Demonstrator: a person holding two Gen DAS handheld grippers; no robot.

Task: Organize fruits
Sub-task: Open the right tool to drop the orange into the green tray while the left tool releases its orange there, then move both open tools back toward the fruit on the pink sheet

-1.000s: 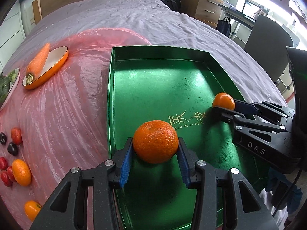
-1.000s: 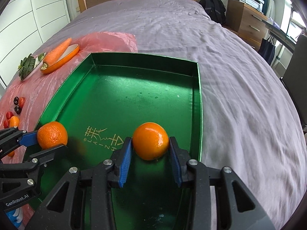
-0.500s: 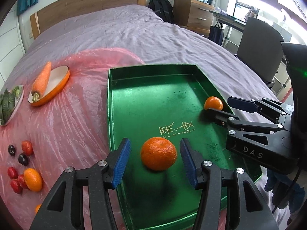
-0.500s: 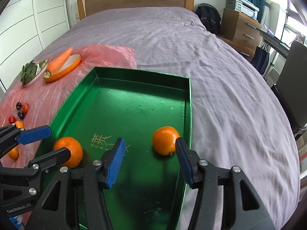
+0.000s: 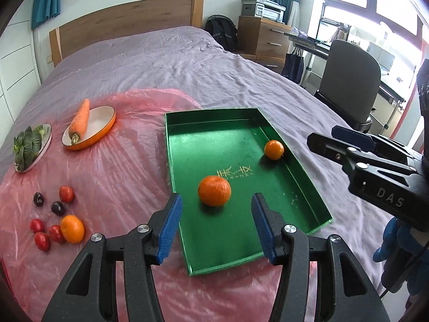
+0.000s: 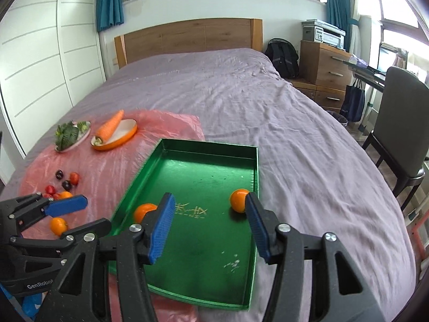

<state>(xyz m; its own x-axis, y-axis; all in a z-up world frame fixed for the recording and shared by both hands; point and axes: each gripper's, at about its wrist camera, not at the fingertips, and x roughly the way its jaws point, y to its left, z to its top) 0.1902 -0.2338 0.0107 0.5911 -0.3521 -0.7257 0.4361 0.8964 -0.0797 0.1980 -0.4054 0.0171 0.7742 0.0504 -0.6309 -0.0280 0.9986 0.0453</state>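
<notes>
Black plastic tongs [image 5: 217, 226] with silver screws, ribbed blue pads [image 5: 171, 226], white "DAS" lettering.

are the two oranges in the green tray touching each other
Apart. The left wrist view shows the bigger orange mid-tray and the smaller orange near the right wall of the green tray, bare floor between them.

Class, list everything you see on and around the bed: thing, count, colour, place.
Tray: one, green, on bed.
Oranges in tray: two, orange.
Oranges on sheet: two, orange, left of tray.
Small fruits: seven, red and dark, on sheet.
Carrot: one, orange, across oval dish.
Greens: one bunch, on plate.
Plastic sheet: pink.
Chair: grey, right.
Left gripper: open, empty.
Right gripper: open, empty.
</notes>
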